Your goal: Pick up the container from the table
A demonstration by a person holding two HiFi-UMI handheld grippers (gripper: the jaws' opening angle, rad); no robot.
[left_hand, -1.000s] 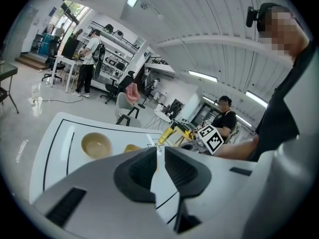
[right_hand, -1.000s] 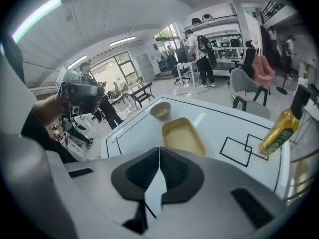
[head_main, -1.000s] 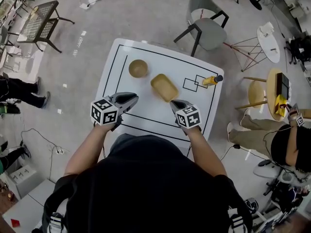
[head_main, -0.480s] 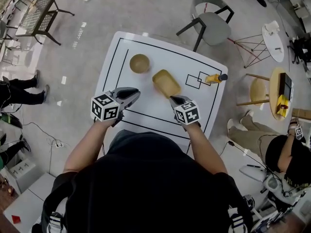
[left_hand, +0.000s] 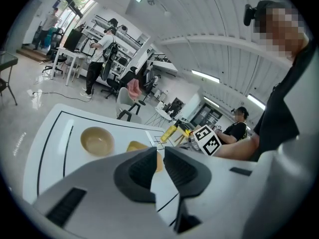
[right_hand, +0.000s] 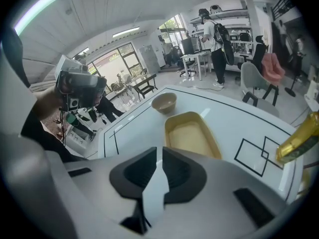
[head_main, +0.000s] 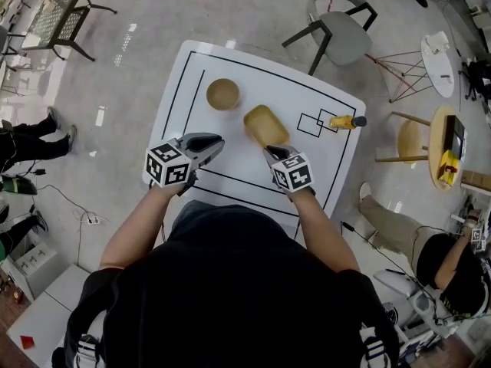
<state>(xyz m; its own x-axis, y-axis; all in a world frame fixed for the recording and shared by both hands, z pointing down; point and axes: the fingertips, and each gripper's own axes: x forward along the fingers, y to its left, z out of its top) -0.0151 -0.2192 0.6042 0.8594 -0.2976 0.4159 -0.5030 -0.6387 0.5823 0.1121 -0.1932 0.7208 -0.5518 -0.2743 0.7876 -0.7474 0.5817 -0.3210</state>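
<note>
A yellow rectangular container (head_main: 266,125) lies empty near the middle of the white table (head_main: 230,167); it also shows in the right gripper view (right_hand: 192,136). My right gripper (head_main: 270,152) hovers just short of the container's near end and points down at it. Its jaws (right_hand: 159,151) are opening, with a narrow gap and nothing between them. My left gripper (head_main: 221,140) hangs over the table to the container's left. In its own view the jaws (left_hand: 160,151) stand a narrow slit apart and hold nothing; part of the container (left_hand: 135,146) shows beyond them.
A round tan bowl (head_main: 222,93) sits at the table's far left. A yellow bottle (head_main: 344,121) lies by drawn squares at the right edge. A grey chair (head_main: 341,33) stands beyond the table; people sit or stand at left (head_main: 31,140) and right (head_main: 453,259).
Both grippers have sunk a little toward the table. The right one has drawn closer to the near end of the container. Container, bowl and bottle stay put.
</note>
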